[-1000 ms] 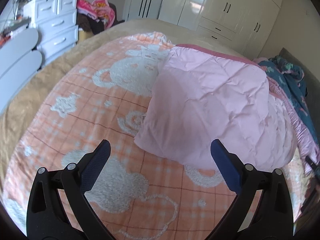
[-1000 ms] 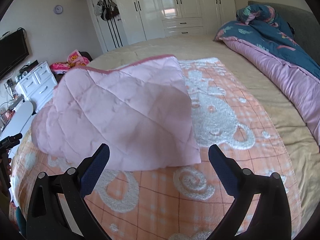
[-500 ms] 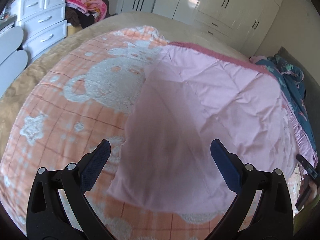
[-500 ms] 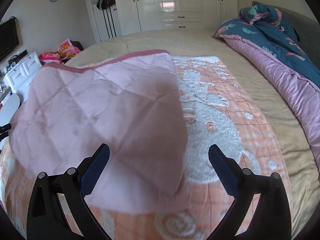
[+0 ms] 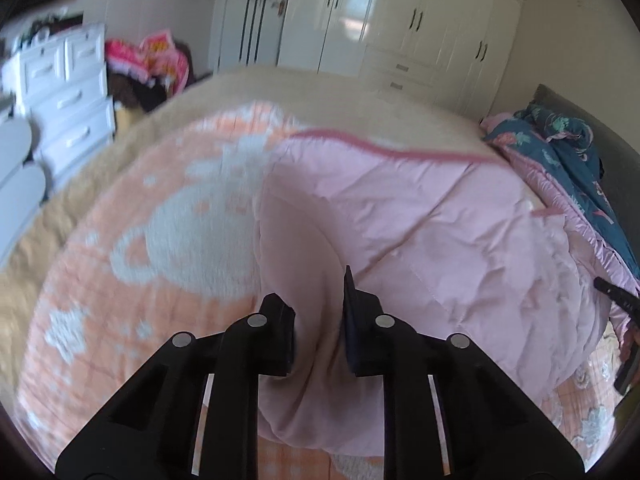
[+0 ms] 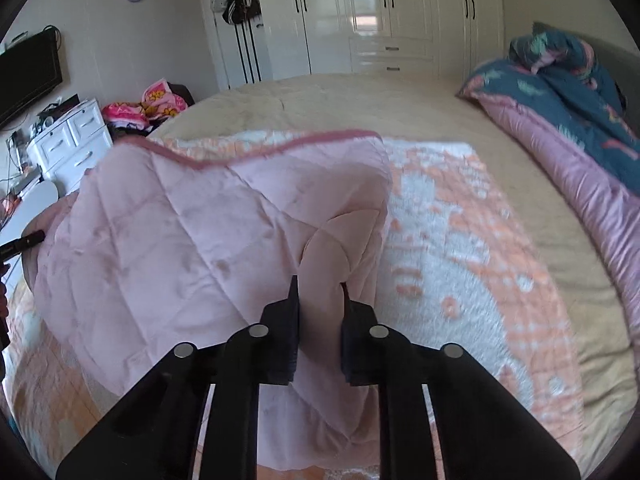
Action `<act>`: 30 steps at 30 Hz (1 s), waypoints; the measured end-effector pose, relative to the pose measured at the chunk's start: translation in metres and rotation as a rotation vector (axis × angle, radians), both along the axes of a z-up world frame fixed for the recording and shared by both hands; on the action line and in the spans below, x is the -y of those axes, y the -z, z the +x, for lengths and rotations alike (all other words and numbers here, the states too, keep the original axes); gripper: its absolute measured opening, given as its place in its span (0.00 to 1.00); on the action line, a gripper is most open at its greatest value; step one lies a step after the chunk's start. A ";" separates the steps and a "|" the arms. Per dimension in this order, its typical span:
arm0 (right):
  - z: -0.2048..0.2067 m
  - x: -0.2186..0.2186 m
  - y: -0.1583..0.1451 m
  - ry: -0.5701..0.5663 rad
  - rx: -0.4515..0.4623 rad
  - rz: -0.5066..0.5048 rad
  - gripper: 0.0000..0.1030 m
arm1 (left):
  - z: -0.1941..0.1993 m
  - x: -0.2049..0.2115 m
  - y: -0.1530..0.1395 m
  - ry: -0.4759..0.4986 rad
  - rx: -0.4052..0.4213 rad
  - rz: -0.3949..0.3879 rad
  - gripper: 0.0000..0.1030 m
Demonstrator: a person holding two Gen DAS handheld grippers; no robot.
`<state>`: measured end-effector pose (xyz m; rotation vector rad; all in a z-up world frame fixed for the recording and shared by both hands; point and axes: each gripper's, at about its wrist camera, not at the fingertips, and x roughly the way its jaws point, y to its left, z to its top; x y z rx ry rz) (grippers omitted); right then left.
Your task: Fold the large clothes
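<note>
A pale pink quilted cover (image 5: 420,220) with a darker pink trim lies folded on an orange and white bear-pattern blanket (image 5: 140,220) on the bed. My left gripper (image 5: 316,300) is closing its jaws on the cover's near left corner, and the fabric bunches between the pads. In the right wrist view the same cover (image 6: 180,240) fills the left half, over the blanket (image 6: 460,240). There my right gripper (image 6: 320,292) is closing on the near right corner, with a fold of cover pinched between its pads.
A rumpled blue and pink duvet (image 6: 560,112) lies along the bed's right side. White drawers (image 5: 68,96) with a heap of bright clothes beside them stand to the left. White wardrobes (image 6: 380,20) line the far wall. A beige bedspread (image 6: 340,100) stretches beyond the blanket.
Both grippers moved forward over the cover's near edge and went from wide open to closed on its corners. The cover now bunches between each pair of pads.
</note>
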<state>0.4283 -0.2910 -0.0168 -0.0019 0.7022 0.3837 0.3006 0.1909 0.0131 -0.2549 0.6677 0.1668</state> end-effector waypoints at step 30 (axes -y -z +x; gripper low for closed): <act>0.094 0.000 0.062 0.228 -0.175 0.045 0.12 | 0.083 -0.025 0.038 -0.151 -0.132 -0.012 0.12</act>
